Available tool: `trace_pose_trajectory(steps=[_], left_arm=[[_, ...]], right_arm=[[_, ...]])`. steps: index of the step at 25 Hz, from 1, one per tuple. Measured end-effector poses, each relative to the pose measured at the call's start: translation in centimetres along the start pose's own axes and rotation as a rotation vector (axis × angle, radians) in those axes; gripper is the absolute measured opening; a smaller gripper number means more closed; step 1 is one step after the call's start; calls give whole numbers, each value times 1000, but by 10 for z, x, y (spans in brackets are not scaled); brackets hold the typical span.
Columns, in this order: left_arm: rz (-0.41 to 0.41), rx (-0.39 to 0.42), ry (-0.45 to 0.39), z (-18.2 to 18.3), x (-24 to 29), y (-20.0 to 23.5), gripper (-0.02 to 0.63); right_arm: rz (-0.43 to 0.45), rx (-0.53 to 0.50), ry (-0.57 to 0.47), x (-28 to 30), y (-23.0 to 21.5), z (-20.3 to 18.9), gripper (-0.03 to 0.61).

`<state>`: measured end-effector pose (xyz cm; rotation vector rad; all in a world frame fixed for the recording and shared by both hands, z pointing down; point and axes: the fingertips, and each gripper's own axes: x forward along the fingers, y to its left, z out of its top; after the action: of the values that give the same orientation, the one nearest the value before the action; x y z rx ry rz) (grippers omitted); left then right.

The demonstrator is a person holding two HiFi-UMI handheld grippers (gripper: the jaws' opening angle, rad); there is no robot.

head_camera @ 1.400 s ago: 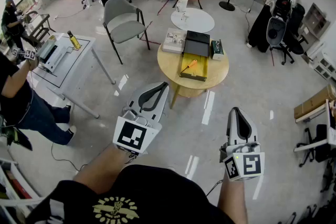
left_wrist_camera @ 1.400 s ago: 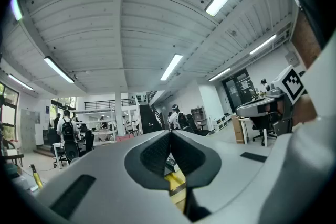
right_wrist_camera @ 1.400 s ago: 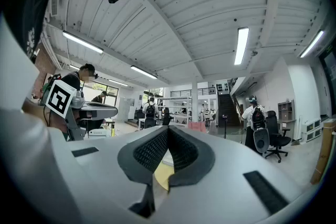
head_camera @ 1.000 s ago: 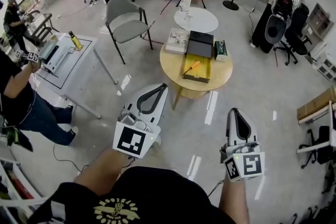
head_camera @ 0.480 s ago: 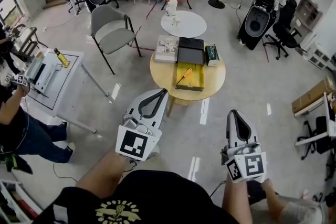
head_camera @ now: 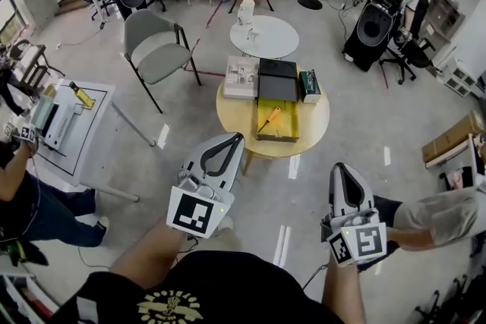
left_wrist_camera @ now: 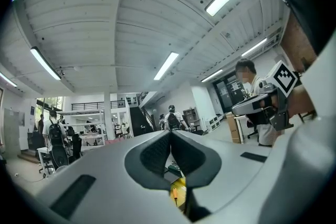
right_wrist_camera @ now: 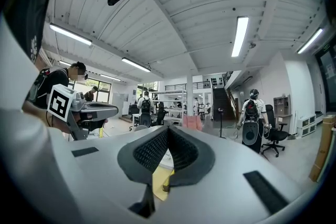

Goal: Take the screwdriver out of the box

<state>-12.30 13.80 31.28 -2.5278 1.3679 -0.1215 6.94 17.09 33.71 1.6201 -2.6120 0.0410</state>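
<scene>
An orange-handled screwdriver (head_camera: 267, 120) lies in an open yellow box (head_camera: 282, 129) on a round wooden table (head_camera: 315, 121) in the head view. Both grippers hang well short of the table, pointing level toward it. My left gripper (head_camera: 238, 136) is shut and holds nothing. My right gripper (head_camera: 339, 166) also has its jaws together and is empty. In the left gripper view my left gripper (left_wrist_camera: 170, 132) has its jaws meeting at the tips, with the yellow box (left_wrist_camera: 180, 187) showing through the gap below them. The right gripper view shows my right gripper (right_wrist_camera: 168, 128) shut, with the yellow box (right_wrist_camera: 156, 180) beyond it.
A black box (head_camera: 277, 83), a white box (head_camera: 241, 77) and a green pack (head_camera: 308, 84) share the round table. A grey chair (head_camera: 156, 49) and a white round table (head_camera: 264, 36) stand behind it. A white workbench (head_camera: 91, 133) is at left; a seated person's leg (head_camera: 429, 212) at right.
The round table has come nearer and more central in the head view as both grippers moved toward it. A person's leg has come into view at the right edge. Both grippers stay shut.
</scene>
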Motion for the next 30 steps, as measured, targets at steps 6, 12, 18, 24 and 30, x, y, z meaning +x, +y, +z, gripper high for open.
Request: trace_pose_trajectory(steps=[6, 12, 18, 24, 30], left_arm=[[-21, -2, 18, -17, 14, 25, 18], [-38, -10, 24, -26, 29, 41, 18], [-64, -18, 29, -34, 42, 55, 18], [-84, -35, 36, -40, 57, 70, 18], [-118, -60, 30, -48, 69, 84, 18]], right_arm=[[-7, 4, 17, 31, 2, -2, 14], [-15, 16, 24, 53, 2, -3, 15], [-42, 15, 17, 68, 0, 3, 14], [-69, 10, 16, 82, -1, 8, 14], [-95, -9, 23, 98, 4, 14, 14]])
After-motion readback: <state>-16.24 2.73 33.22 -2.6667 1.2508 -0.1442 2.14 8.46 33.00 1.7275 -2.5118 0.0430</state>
